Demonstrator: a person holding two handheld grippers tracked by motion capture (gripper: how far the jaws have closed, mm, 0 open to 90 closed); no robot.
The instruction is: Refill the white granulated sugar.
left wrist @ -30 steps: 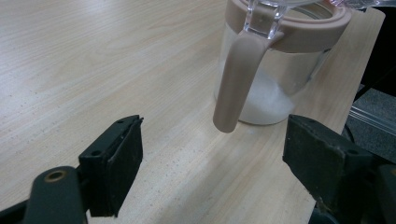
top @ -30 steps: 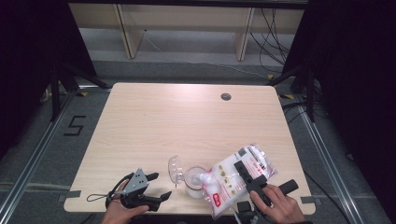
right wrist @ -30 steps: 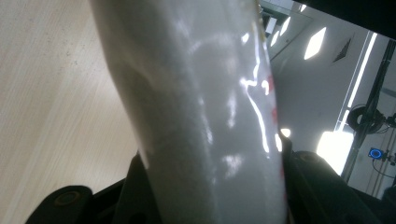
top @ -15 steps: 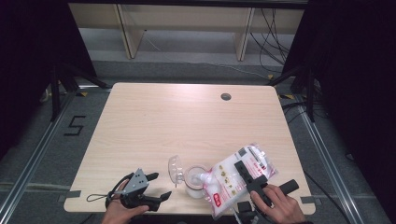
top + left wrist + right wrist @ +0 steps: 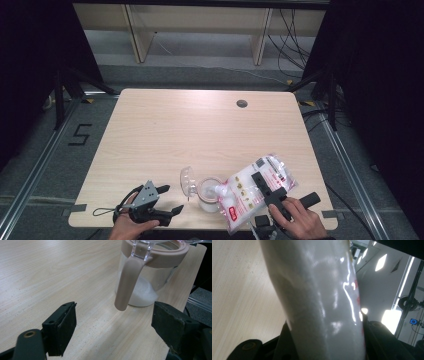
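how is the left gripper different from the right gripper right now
The left gripper has open jaws with nothing between them, near the table; the right gripper is shut on a white plastic bag, tilted over the jar. Both are hand-held at the table's near edge.

In the left gripper view the jar [image 5: 150, 277] is cut off at the top edge, so its mouth cannot be seen. In the right gripper view the bag [image 5: 322, 302] stands so close that it hides both pads; its print is unreadable. In the high view the bag covers part of the jar's mouth, and the person's right hand [image 5: 300, 220] is cut by the bottom edge.
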